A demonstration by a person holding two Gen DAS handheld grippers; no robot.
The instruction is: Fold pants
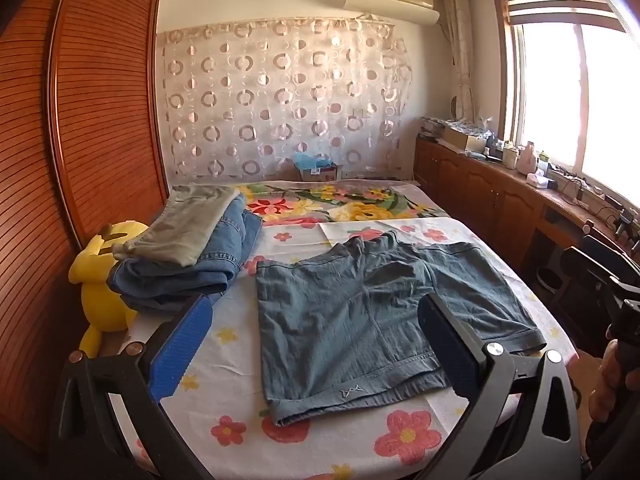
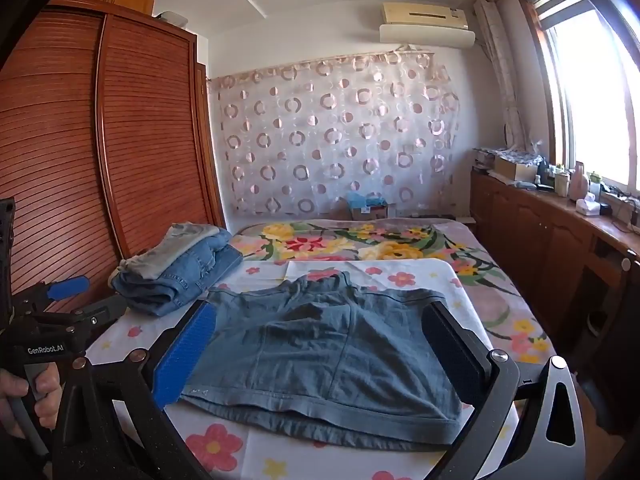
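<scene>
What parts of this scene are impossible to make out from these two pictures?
- Yellow plush toy: its face is turned away in the left view; the right view misses it.
- Folded pile: lower layers covered by the grey pants on top.
- Windowsill clutter: too small and backlit.
- Teal shorts: near corner hidden behind the left tool.

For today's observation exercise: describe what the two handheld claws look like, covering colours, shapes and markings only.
Each claw is a black frame with cut-out openings and silver round bolts. On both the left claw and the right claw, one finger carries a ribbed blue pad and the other a dark pad. In the right wrist view, the left claw's handle reads "GenRobot.AI" in white.
</scene>
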